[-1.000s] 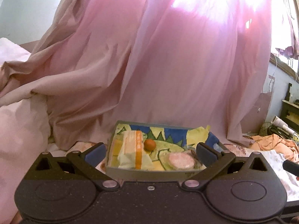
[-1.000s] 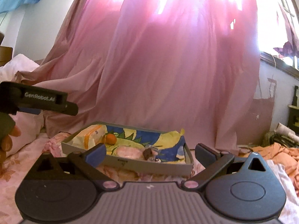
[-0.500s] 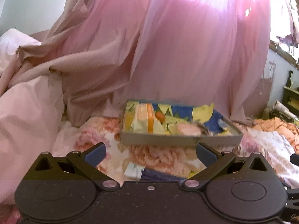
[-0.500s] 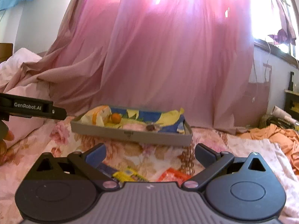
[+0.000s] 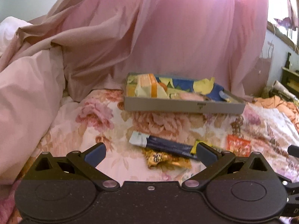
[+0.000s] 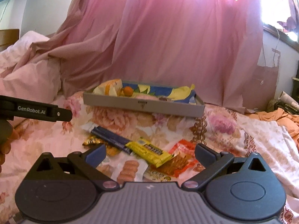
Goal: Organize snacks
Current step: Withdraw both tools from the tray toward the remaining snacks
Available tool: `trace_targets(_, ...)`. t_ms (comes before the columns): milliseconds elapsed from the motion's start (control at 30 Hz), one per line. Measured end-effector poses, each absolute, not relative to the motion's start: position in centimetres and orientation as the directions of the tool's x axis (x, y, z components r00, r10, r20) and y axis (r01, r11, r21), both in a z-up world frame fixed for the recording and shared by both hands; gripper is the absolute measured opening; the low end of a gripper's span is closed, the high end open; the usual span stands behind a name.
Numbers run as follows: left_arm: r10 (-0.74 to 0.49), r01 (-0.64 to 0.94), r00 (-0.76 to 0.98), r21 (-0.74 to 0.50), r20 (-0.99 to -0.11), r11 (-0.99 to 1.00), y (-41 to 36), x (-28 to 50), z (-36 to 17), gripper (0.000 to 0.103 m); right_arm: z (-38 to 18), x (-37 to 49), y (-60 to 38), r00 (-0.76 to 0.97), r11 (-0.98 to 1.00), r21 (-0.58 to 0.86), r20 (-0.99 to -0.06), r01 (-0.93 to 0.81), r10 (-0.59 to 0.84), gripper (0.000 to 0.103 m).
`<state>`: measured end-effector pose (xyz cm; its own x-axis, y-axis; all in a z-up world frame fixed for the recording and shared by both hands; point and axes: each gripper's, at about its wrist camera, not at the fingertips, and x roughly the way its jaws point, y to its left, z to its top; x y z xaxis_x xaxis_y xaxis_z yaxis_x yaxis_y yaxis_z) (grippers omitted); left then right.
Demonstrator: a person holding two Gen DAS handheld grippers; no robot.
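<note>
A grey shallow box (image 5: 184, 107) (image 6: 143, 107) lies on the flowered bedspread, holding a yellow-orange packet (image 5: 147, 85), a small orange ball (image 6: 128, 90) and other wrapped snacks. In front of it loose snacks lie on the bed: a dark blue bar (image 5: 164, 146) (image 6: 110, 137), a gold wrapper (image 5: 164, 159), a yellow bar (image 6: 149, 149), a red-orange packet (image 5: 238, 145) (image 6: 182, 157) and a clear pack of round biscuits (image 6: 129, 169). My left gripper (image 5: 150, 152) is open and empty above the blue bar. My right gripper (image 6: 150, 152) is open and empty above the yellow bar.
A pink curtain (image 5: 168, 28) hangs behind the box. A pale pink duvet (image 5: 24, 93) is heaped at the left. Orange cloth (image 6: 278, 115) lies at the right. The left gripper's body (image 6: 35, 110) and a hand (image 6: 5, 143) show at the right wrist view's left edge.
Both grippers have pulled back from the box and tilted down, so the loose snacks on the bedspread have come into view. Both stay open.
</note>
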<state>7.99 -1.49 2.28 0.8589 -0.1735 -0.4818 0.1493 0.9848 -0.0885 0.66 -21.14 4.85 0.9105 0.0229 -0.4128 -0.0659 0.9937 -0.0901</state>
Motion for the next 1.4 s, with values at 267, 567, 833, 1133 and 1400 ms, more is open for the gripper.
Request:
trace_targets(267, -0.173, 0.173, 0.824, -0.051, -0.54, 0.984, -1.8, 8.6, 0.2, 0.102, 3.0, 1.5, -21.0, 0.874, 0.992, -0.098, -0.486, -0.075, 0.018, 0.103)
trace_targets(567, -0.178, 0.2, 0.777, -0.032, -0.603, 0.979, -1.8, 9.5, -1.8, 0.102, 1.4, 2.3, -20.4, 0.838, 0.988, -0.117, -0.544, -0.103, 0.023, 0.103)
trace_targets(833, -0.239, 0.286, 0.706, -0.039, -0.666, 0.957, -2.1, 10.8, -3.5, 0.102, -0.4, 3.2, -20.1, 0.801, 0.984, -0.128, -0.598, -0.122, 0.022, 0.103)
trace_targets(1133, -0.339, 0.478, 0.634, 0.007, -0.695, 0.878, -3.1, 12.5, -4.8, 0.102, -2.3, 4.5, -19.8, 0.777, 0.978, -0.149, -0.629, -0.146, 0.02, 0.103)
trace_targets(1400, -0.419, 0.605, 0.586, 0.03, -0.694, 0.796, -4.4, 14.0, -5.4, 0.102, -3.7, 6.1, -18.1, 0.797, 0.947, -0.248, -0.604, -0.205, 0.015, 0.103)
